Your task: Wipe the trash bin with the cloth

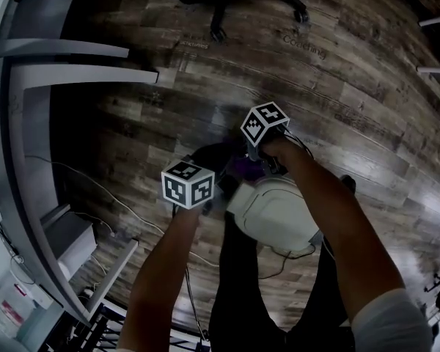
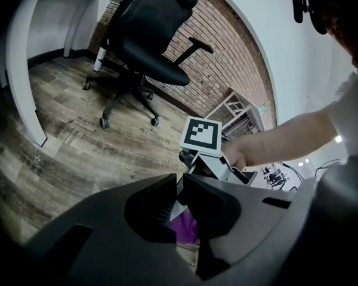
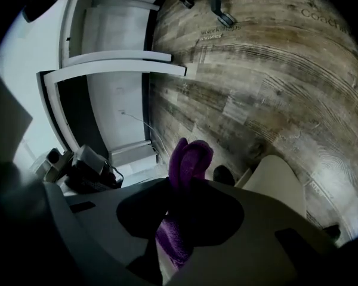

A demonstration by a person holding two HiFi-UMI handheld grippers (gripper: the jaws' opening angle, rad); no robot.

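Note:
A white trash bin (image 1: 275, 211) rests tilted by the person's legs, low in the head view. My left gripper (image 1: 221, 188) meets its near edge; in the left gripper view its jaws (image 2: 179, 189) stand nearly together with a thin pale strip of the bin (image 2: 177, 202) pinched between them. My right gripper (image 1: 253, 160) is just above the bin, shut on a purple cloth (image 3: 188, 162) that bulges out past the jaws. The cloth (image 1: 242, 169) lies against the bin's top edge and also shows below the left jaws as the cloth (image 2: 186, 225). The bin (image 3: 280, 186) sits right of the right gripper (image 3: 182, 201).
Dark wood-plank floor (image 1: 352, 86) all around. A black office chair (image 2: 149, 40) stands ahead, its base (image 1: 257, 6) at the top of the head view. White desk panels (image 1: 73, 72) and a grey box (image 1: 70, 237) line the left side. Cables (image 1: 95, 185) trail across the floor.

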